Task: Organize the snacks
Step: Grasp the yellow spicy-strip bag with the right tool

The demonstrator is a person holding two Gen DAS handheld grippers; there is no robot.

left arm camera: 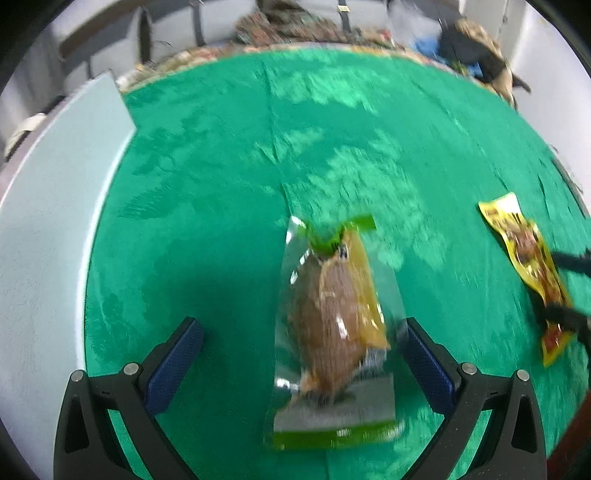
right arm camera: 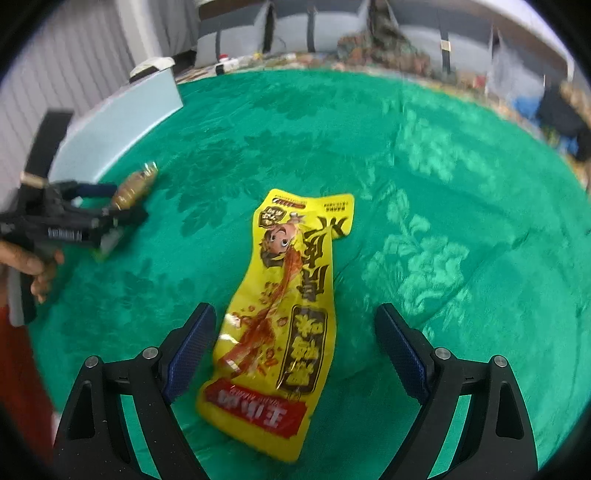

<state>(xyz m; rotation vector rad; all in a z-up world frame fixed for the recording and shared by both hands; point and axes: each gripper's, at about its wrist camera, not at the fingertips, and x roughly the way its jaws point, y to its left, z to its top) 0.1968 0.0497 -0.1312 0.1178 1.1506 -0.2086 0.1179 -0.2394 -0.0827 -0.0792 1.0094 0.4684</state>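
Note:
A clear and green snack pack with a brown piece inside [left arm camera: 334,325] lies on the green cloth between the fingers of my left gripper [left arm camera: 303,354], which is open around it. The pack also shows in the right wrist view [right arm camera: 133,186], far left. A yellow snack pouch with a cartoon figure [right arm camera: 280,317] lies between the fingers of my right gripper [right arm camera: 295,347], which is open around it. The pouch also shows in the left wrist view [left arm camera: 528,266] at the right, with the right gripper's dark fingers [left arm camera: 565,314] straddling it.
A pale blue-grey tray [left arm camera: 48,229] lies along the left edge of the table, also seen in the right wrist view [right arm camera: 122,122]. Patterned fabric and clutter [left arm camera: 295,26] sit beyond the far table edge. The green cloth [left arm camera: 221,166] covers the table.

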